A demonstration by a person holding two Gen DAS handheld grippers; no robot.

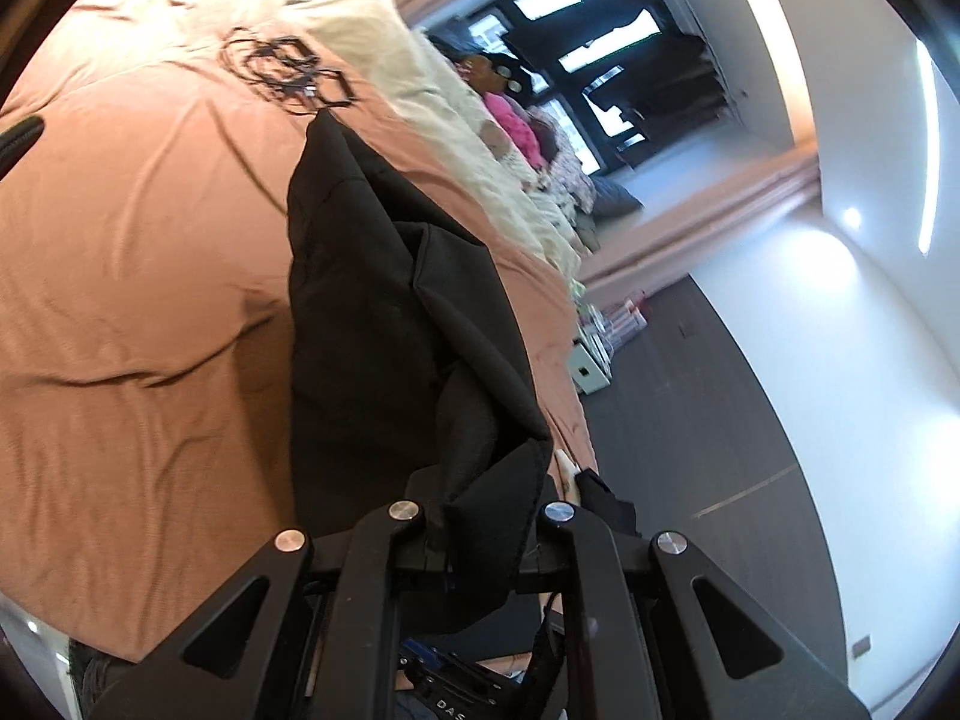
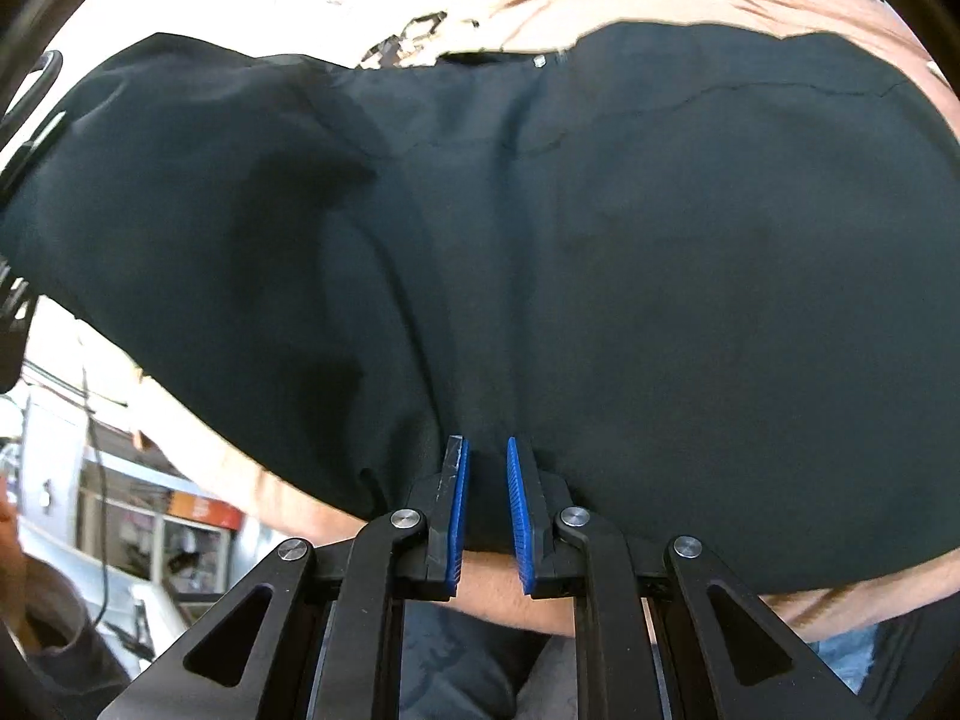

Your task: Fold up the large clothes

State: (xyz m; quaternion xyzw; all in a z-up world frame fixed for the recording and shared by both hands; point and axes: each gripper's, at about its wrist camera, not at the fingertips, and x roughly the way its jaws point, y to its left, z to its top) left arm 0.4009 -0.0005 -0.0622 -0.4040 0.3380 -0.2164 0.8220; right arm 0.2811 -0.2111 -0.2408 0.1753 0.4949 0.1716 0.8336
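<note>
A large black garment (image 2: 540, 252) lies across a salmon-pink bedsheet (image 1: 132, 276). In the left wrist view the garment (image 1: 384, 324) hangs in a folded bunch that runs up from my left gripper (image 1: 486, 516), which is shut on a thick fold of it; the pads are hidden by the cloth. In the right wrist view my right gripper (image 2: 487, 510) has its blue pads (image 2: 519, 510) a narrow gap apart at the garment's near hem, with the cloth edge lying between them.
A tangle of black cables (image 1: 282, 69) lies on the sheet beyond the garment. A cream fluffy blanket (image 1: 456, 120) and pink clothes (image 1: 516, 120) lie along the bed's far side. Dark floor (image 1: 690, 396) and white boxes (image 1: 591, 366) are to the right of the bed.
</note>
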